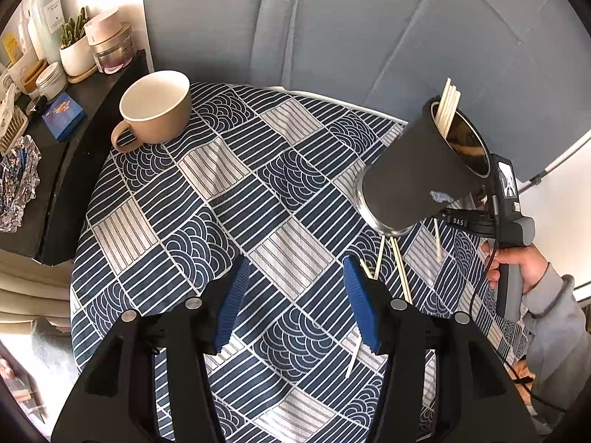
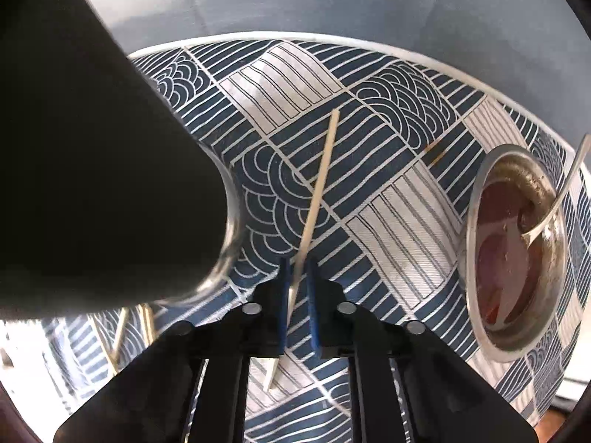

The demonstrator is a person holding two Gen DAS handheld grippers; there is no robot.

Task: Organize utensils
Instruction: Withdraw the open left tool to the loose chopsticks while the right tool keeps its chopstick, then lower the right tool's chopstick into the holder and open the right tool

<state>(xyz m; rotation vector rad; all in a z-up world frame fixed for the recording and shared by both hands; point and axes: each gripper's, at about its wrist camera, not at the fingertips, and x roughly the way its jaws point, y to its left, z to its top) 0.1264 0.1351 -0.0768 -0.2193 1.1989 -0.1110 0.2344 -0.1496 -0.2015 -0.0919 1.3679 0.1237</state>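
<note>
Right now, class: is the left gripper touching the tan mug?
Apart. The left wrist view shows the open left gripper with bare tablecloth between it and the tan mug far ahead.

Wide bare stretch of patterned tablecloth ahead of the left gripper, open for passing up to the beige mug at the far left. Crowded dark shelf closing the left side. On the right, black holder hanging tilted above the cloth, loose chopsticks lying under it. Before the right gripper, one chopstick across the way, metal dish with a spoon blocking far right.
</note>
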